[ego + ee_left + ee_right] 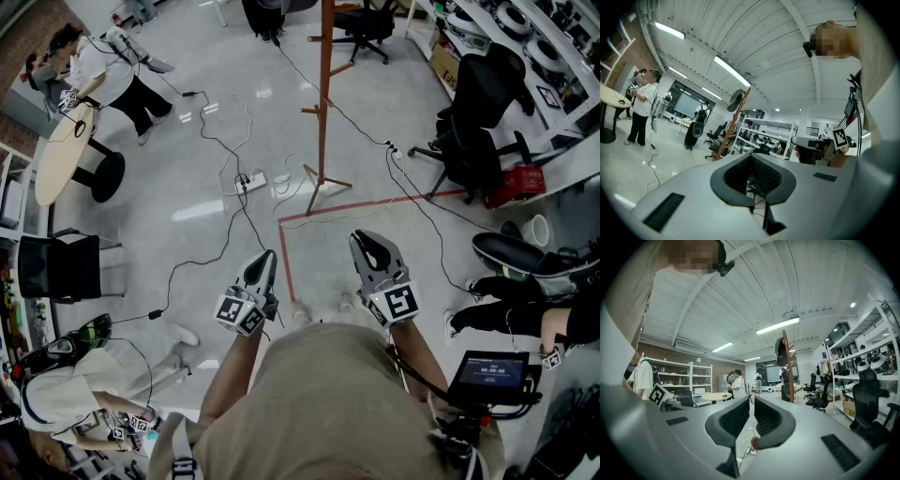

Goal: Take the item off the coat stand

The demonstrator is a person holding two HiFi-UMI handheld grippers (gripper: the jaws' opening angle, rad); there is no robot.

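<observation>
head view, stand: the coat stand (pixel 323 103) is upright, dead ahead and well apart from both hands. Its top is cut off here, so the item doesn't show.
head view, hands: left hand-held gripper (pixel 267 255) and right hand-held gripper (pixel 366 239) are both held out level. The stand's foot sits roughly between their two lines, so honestly neither looks clearly nearer.
left gripper view, jaws: pressed together with nothing in them.
left gripper view, item: a dark item (pixel 736 99) (a cap maybe, too small to tell) hangs at the very top of the pole. It's up and a bit left of the closed tips, far off.
right gripper view, jaws: a narrow gap between the pads, only floor and cable showing through, so it's empty.
right gripper view, item: same dark thing, hanging beside the pole top, up and to the right of the jaw line and well away.
what the move turns on (my guess): the pole's long axis is vertical and the item is at its high end. That means walking in and reaching up. The right hand looks the handier pick since its jaws are already parted.
</observation>
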